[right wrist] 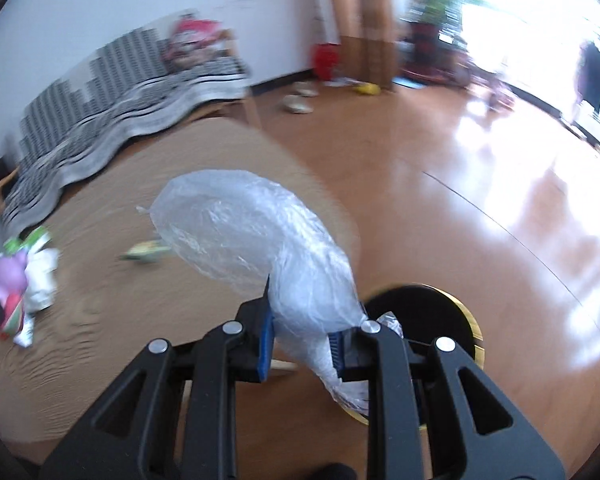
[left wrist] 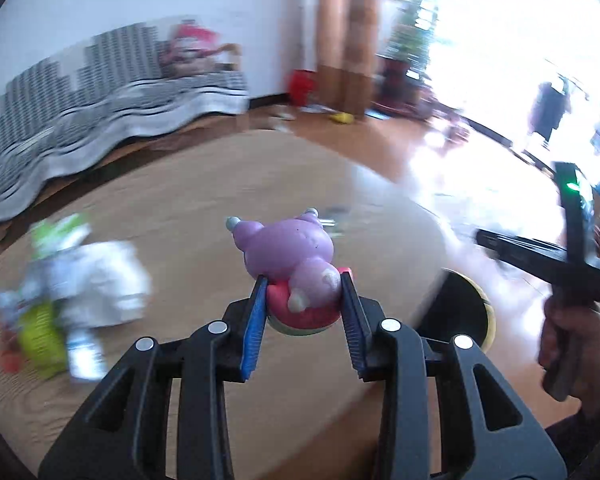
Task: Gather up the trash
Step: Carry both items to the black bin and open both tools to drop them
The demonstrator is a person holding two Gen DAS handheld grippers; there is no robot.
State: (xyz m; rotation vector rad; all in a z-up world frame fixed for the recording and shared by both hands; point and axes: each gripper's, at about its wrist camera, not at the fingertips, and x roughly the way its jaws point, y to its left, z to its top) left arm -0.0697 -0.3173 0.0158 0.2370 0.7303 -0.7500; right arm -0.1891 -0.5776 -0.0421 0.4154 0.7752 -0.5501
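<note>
Both grippers: left gripper (left wrist: 304, 300) and right gripper (right wrist: 302, 334) are black plastic linkage arms, silver round pivot pins, blue ribbed pads (left wrist: 254, 336). Green LED on right unit.

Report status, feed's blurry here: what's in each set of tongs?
Left tongs shut on purple toy figure. Right tongs shut on clear plastic bag. Black round bin below, beside table. Nothing blocking.

Count on inspection: one purple toy figure (left wrist: 288, 258). One clear plastic bag (right wrist: 256, 248). One round black bin (right wrist: 424, 320) with a yellow rim. One round desk (left wrist: 220, 184). One mixed heap of wrappers (left wrist: 72, 288), pieces too blurred to count. Two grippers: left gripper (left wrist: 304, 300), right gripper (right wrist: 300, 336).
</note>
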